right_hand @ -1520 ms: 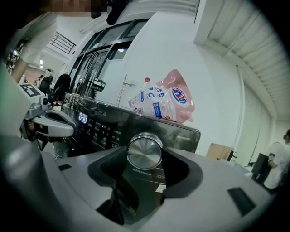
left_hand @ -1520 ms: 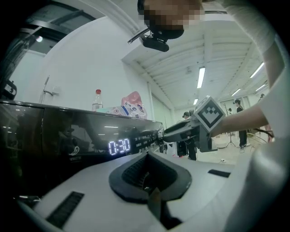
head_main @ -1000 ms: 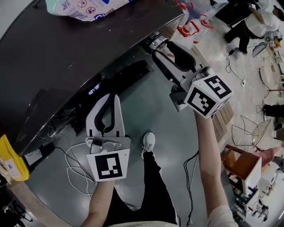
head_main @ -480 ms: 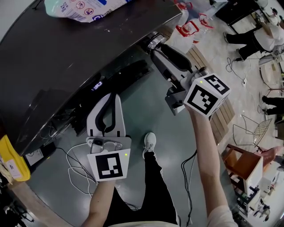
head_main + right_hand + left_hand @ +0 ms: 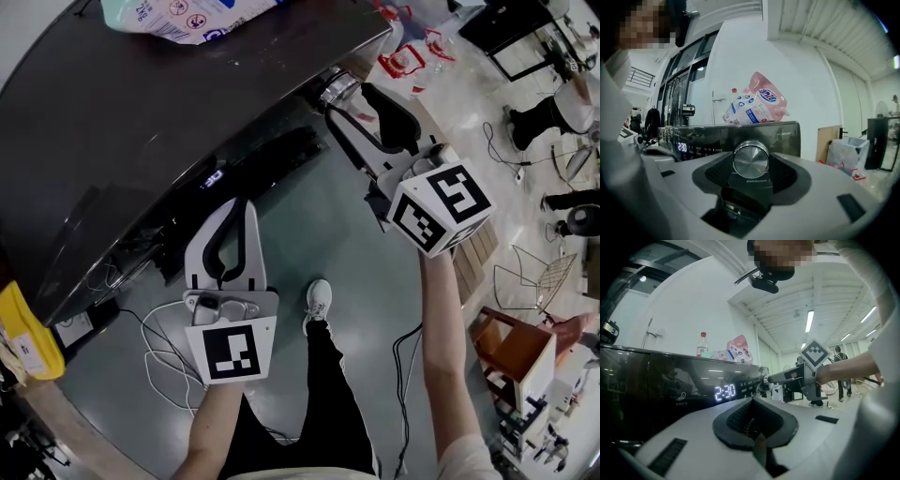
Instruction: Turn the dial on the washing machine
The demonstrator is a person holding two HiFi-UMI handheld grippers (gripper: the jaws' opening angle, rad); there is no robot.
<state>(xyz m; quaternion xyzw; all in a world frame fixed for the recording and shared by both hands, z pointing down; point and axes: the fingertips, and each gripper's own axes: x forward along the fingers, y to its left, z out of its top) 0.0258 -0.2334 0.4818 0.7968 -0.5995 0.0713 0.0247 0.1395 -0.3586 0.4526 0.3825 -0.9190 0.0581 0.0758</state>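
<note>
Contact on the right side: my right tool [image 5: 340,101] is clenched on the dial [image 5: 751,159], a brushed-metal knob that sits squarely between the two dark pads in the right gripper view. The dial is at the right end of the washing machine [image 5: 141,122] control panel, near the machine's corner (from the head view I only catch its shiny rim past the tool tips). My left tool [image 5: 234,204] is pinched closed on nothing and hangs in front of the machine, well apart from the dial and lower in the head view. The display [image 5: 725,392] reads 2:30. A pink detergent pouch [image 5: 757,105] lies on top of the machine, above and behind the dial.
</note>
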